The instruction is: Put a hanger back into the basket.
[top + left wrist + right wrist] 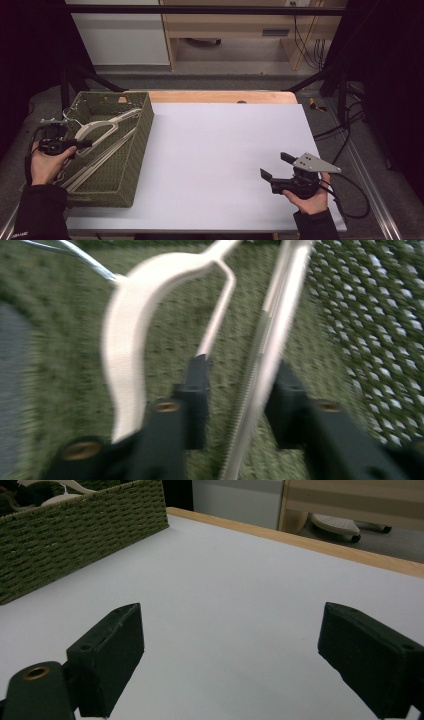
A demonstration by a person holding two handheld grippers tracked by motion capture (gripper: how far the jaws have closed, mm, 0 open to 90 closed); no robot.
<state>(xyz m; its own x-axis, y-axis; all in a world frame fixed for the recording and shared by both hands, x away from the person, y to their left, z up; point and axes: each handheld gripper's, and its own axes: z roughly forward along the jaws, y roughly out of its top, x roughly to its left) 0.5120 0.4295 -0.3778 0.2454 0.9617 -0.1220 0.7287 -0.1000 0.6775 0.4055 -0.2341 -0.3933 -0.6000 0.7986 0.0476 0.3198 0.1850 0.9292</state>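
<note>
Two hangers (130, 340) lie in the basket (135, 150); a stiff, light, slippery bar (270, 355) is straddled, ungripped, by the parted left gripper (235, 405); grasping mid-bar is advised.

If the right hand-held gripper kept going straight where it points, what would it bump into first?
Probably the green woven basket. The right hand-held gripper, jaws open, points across bare white table towards the basket's side, though depth is hard to judge.
</note>
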